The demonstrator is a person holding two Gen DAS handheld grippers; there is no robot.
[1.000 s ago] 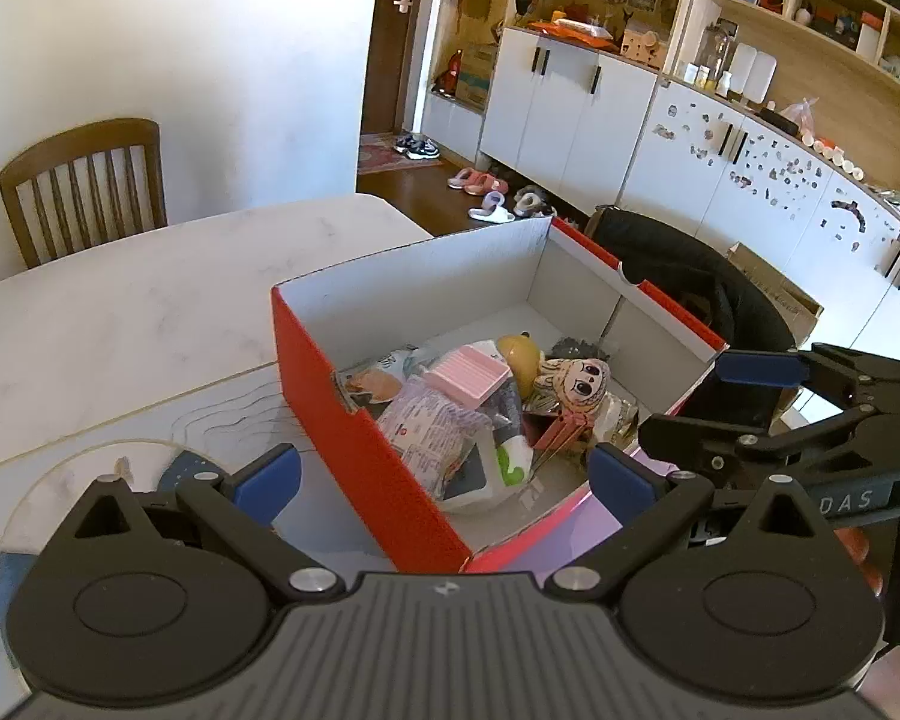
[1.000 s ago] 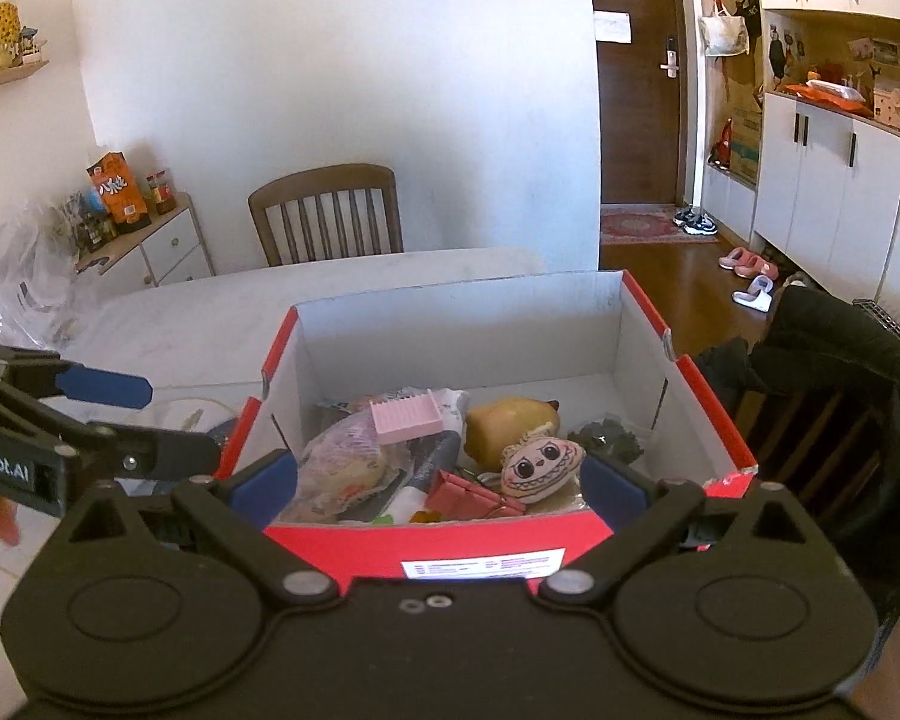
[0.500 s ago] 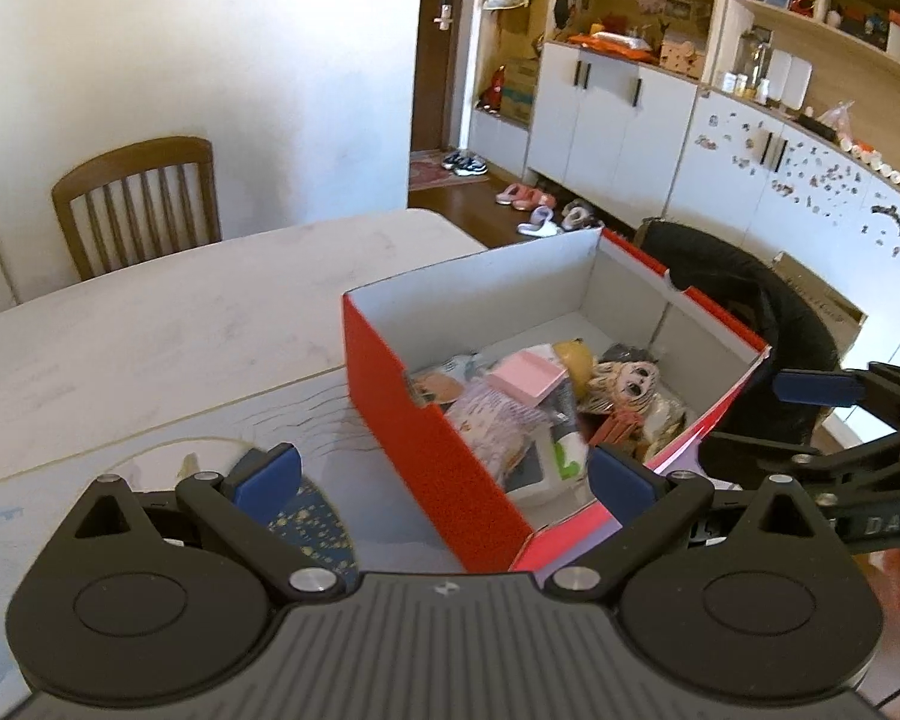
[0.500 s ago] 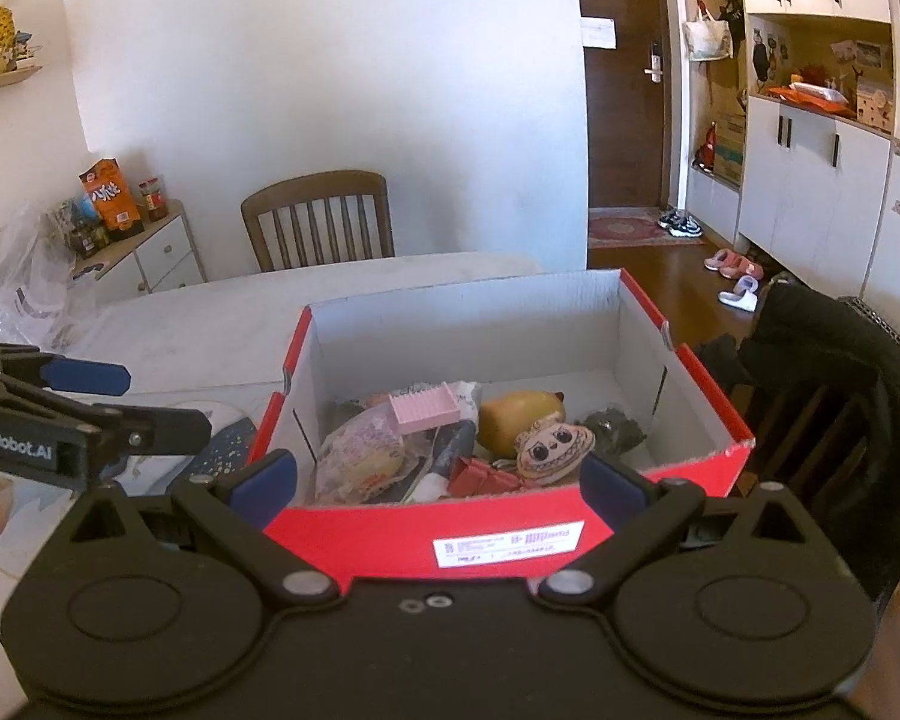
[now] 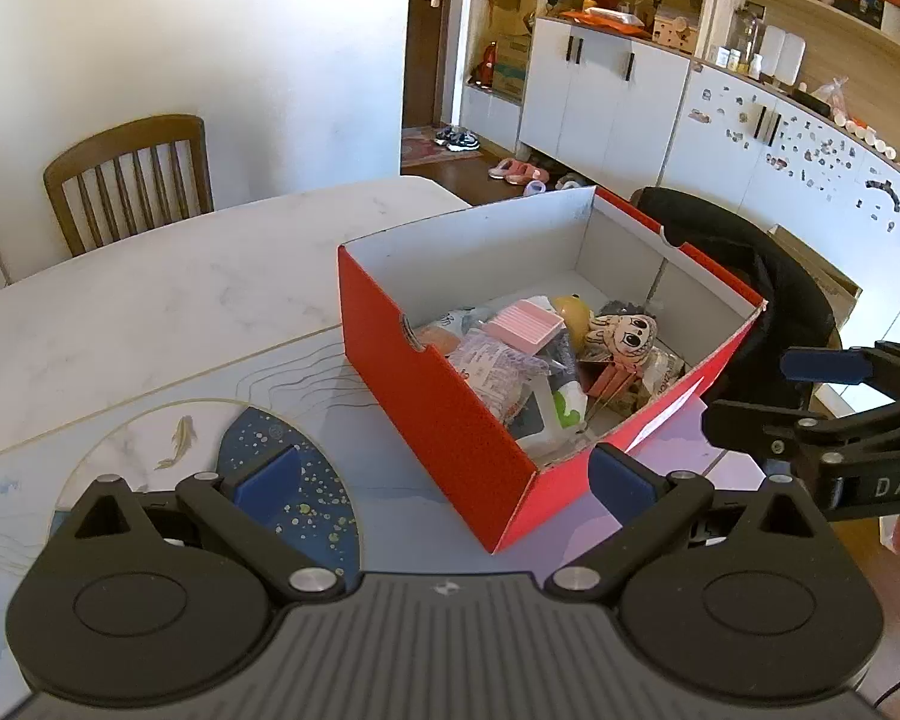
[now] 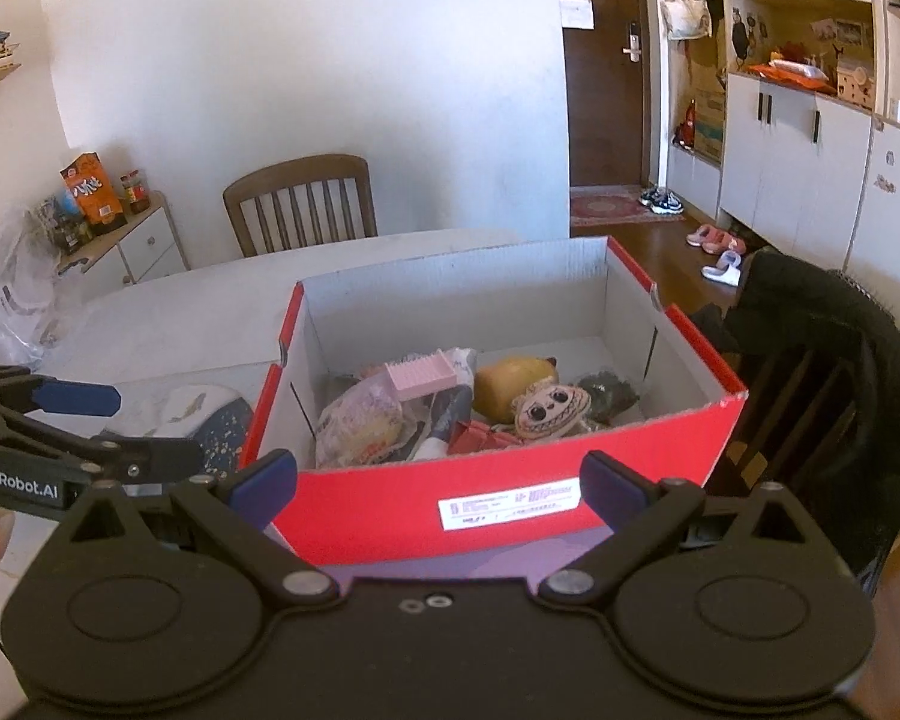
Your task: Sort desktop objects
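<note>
Red box (image 6: 498, 498) sits on the counter (image 5: 150, 300), near its right edge, packed with sorted items: wrapped snack pack (image 6: 360, 426) on the left, pink ridged block (image 6: 421, 373) on top, yellow plush (image 6: 513, 381) and grinning doll face (image 6: 551, 411) to the right. Left gripper (image 5: 444, 471) hangs by the box's near corner, fingers spread wide, nothing held. Right gripper (image 6: 438, 483) faces the front wall, fingers likewise spread and empty. Risk: box is close to the counter edge, so a nudge from either gripper could tip it off; the pink block lies loose and could slide. Readable writing: "GenRobot.AI" and "DAS" on the gripper bodies; white label (image 6: 507, 504) on the box is probably a size sticker, too blurred to read.
</note>
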